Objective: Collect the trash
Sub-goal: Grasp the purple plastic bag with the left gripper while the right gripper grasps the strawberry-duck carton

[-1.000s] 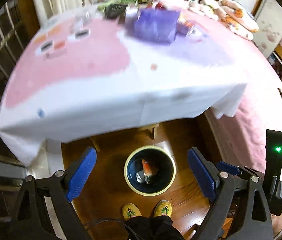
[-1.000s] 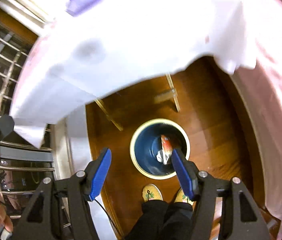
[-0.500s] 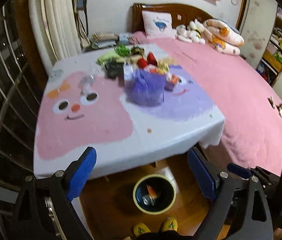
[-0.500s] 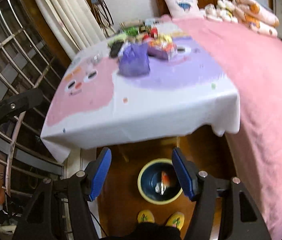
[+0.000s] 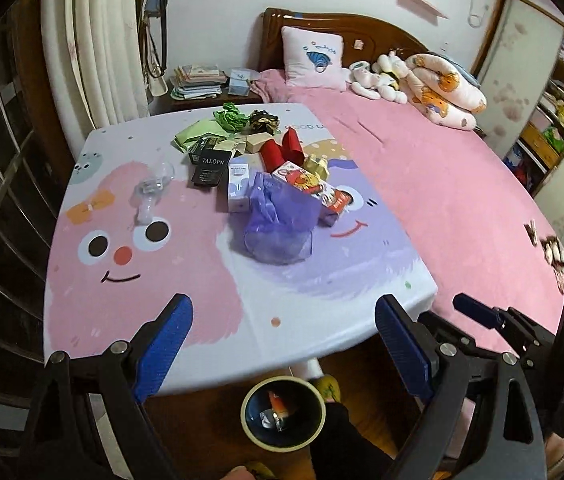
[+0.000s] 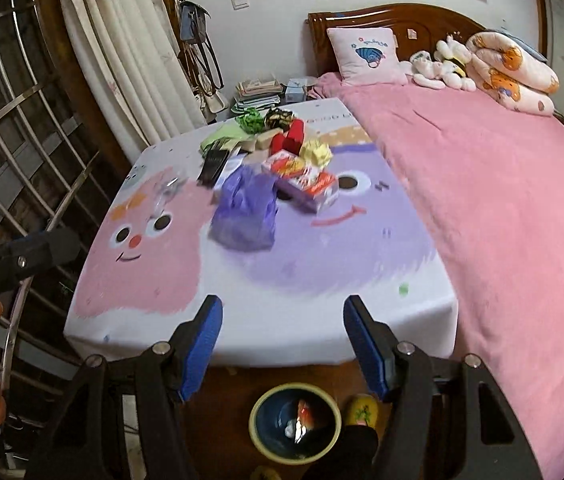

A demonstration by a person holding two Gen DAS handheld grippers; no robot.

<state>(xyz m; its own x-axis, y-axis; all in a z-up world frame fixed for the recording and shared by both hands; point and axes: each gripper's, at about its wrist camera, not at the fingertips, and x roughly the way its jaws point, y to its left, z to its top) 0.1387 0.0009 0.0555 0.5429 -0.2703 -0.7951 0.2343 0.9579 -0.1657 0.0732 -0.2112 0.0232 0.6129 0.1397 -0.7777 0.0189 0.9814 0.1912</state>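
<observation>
Left wrist view, gripper: the left gripper [image 5: 282,354] stands wide open with nothing between its blue pads, above the near edge of the worktop [image 5: 93,300].
Left wrist view, collected: the bin [image 5: 283,412] on the floor below the worktop's edge already holds a few scraps, one orange-red, one silvery.
Left wrist view, left to do: the purple bag [image 5: 279,222], the black box [image 5: 209,166], the red-and-white carton [image 5: 314,188], green paper [image 5: 227,118] and a clear plastic piece [image 5: 151,188] lie on the worktop.

Right wrist view, gripper: the right gripper [image 6: 282,350] is partly open and empty.
Right wrist view, progress: judged early; most of the trash remains on the worktop, well apart from the bin.
</observation>
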